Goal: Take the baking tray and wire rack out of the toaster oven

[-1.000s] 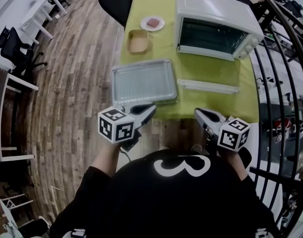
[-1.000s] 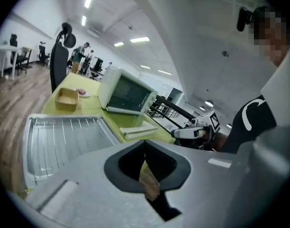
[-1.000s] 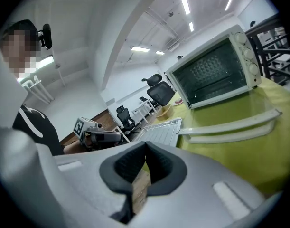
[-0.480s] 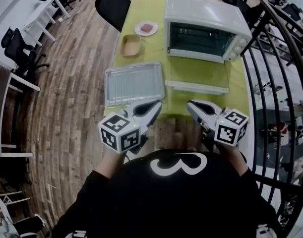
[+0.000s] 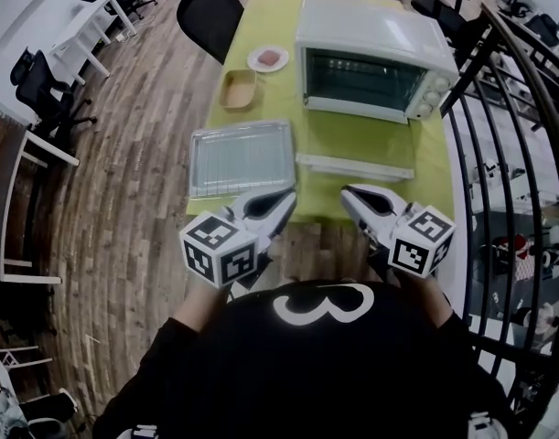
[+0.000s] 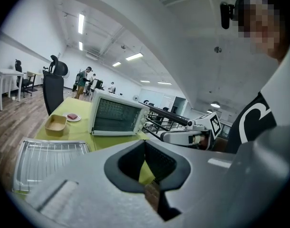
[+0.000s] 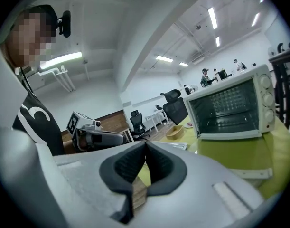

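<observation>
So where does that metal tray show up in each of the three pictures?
Head view: baking tray, left of centre.
Left gripper view: tray at lower left.
Right gripper view: tray, a thin sliver at centre.
Shared landmark: the white toaster oven, in all three.

Wood-plank floor (image 5: 123, 245) runs along the left edge of the green-covered table (image 5: 352, 143). A black office chair (image 5: 210, 7) stands at its far left corner, with white desks (image 5: 73, 35) beyond. A black railing (image 5: 533, 85) (curved bars) lines the right. Ceiling strip lights (image 6: 81, 23) glow above white walls.

Left tongs (image 5: 284, 199) closed, empty, right tongs (image 5: 350, 196) closed, empty, side by side
</observation>
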Tool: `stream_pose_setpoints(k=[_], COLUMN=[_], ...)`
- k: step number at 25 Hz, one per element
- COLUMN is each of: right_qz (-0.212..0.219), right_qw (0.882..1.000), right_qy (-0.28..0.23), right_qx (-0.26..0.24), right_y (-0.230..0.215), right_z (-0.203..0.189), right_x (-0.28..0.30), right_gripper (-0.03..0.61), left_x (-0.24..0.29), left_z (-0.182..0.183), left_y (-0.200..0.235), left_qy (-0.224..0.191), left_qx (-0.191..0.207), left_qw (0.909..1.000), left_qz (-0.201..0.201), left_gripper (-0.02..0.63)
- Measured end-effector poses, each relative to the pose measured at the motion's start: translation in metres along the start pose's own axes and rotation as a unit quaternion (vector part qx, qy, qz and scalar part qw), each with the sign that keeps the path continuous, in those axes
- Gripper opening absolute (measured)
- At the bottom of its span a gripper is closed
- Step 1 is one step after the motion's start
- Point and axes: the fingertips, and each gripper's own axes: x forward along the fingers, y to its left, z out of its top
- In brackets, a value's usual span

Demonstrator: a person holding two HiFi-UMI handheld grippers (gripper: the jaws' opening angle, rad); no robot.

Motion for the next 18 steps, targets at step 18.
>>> stream_pose_setpoints(k=[18], right_qz=[0.007], right_qw=[1.0], right_qy=[0.016], right_qx=[0.025], right_y=[0.001], right_z=[-0.018], right_x=[0.003], right_gripper=[-0.005], left_x=[-0.005], left_z=[-0.011], left_y=[0.005], left_qy=[0.012], left_qx=[-0.011], left_qw=[0.9998], left_qz=[0.01], left_gripper=[0.011])
